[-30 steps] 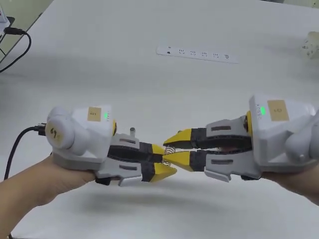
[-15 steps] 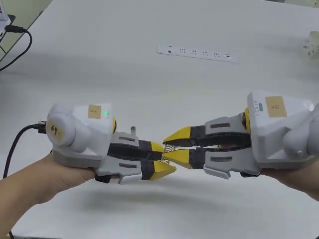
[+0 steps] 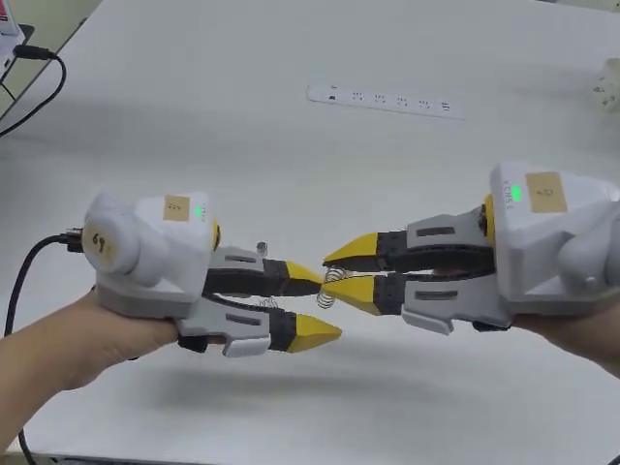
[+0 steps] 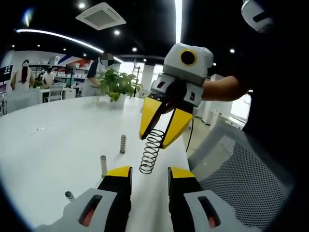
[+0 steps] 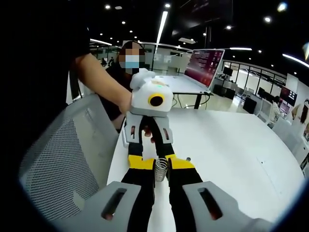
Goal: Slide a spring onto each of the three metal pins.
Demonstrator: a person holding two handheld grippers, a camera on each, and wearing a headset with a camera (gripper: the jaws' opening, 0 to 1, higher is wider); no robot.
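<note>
Right gripper (image 3: 335,278): jaws pinched nearly together on one end of the spring (image 3: 332,289). Grip sits at the yellow tips. The rest of the coil sticks out free beyond them, toward the left gripper (image 3: 316,306).

Left gripper: jaws stand well apart with nothing held between them. In the head view its upper tip lies just beside the spring and its lower tip is below and clear of it. In the left gripper view the free end of the spring hangs over the gap between the left tips. Cannot tell whether it touches either one.

The two grippers face each other tip to tip, low over the near part of the white table (image 3: 291,174). Each is held in a hand.

Pins, from the left gripper view, all upright on the table to the left of the left jaws:
- near pin (image 4: 70,195): short stub at the edge of the view, looks bare.
- middle pin (image 4: 103,165): bare metal.
- far pin (image 4: 123,137): carries a second spring (image 4: 122,146) coiled round it.

All three stand apart from the held spring and from both grippers.

Farther back on the table in the head view, a white power strip (image 3: 383,100) lies flat, well apart from the work. A black cable (image 3: 44,82) loops at the far left edge.
</note>
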